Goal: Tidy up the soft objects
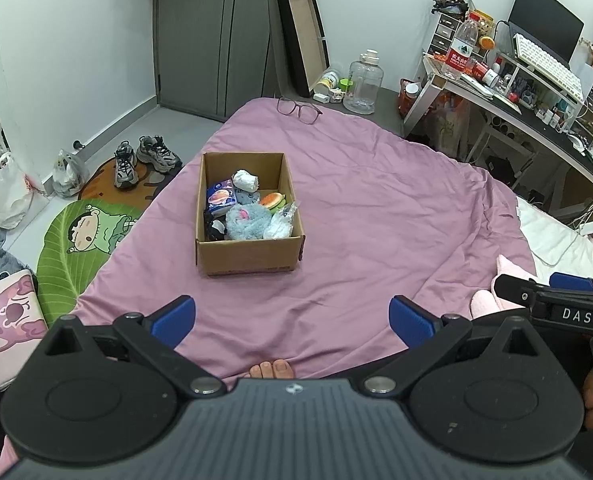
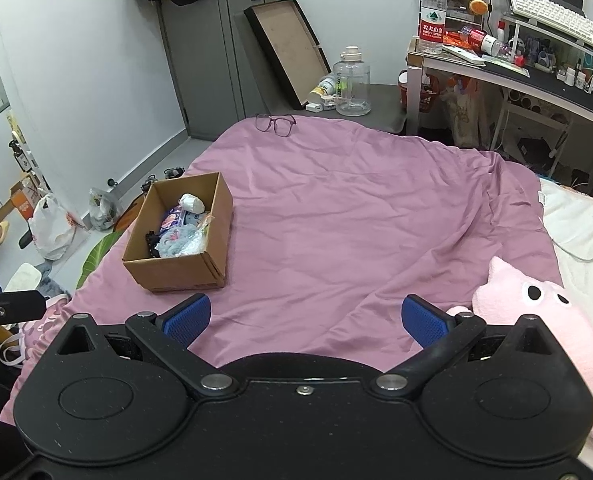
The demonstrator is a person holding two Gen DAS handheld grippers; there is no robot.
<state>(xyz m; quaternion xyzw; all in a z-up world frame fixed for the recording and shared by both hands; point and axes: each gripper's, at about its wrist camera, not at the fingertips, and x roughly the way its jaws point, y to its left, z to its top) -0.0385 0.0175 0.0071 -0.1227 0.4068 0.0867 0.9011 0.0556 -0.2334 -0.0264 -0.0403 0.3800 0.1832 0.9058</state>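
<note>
A cardboard box stands on the purple bed cover. It holds several soft things: a blue fluffy toy, a burger-shaped toy, a white roll, a tissue pack and a clear bag. The box also shows in the right wrist view. My left gripper is open and empty, near the bed's front, short of the box. My right gripper is open and empty, to the right of the box. A pink pig plush lies by its right finger.
Glasses lie at the far end of the bed. A water jug and a leaning frame stand beyond. A cluttered desk is on the right. Shoes and bags are on the floor at left.
</note>
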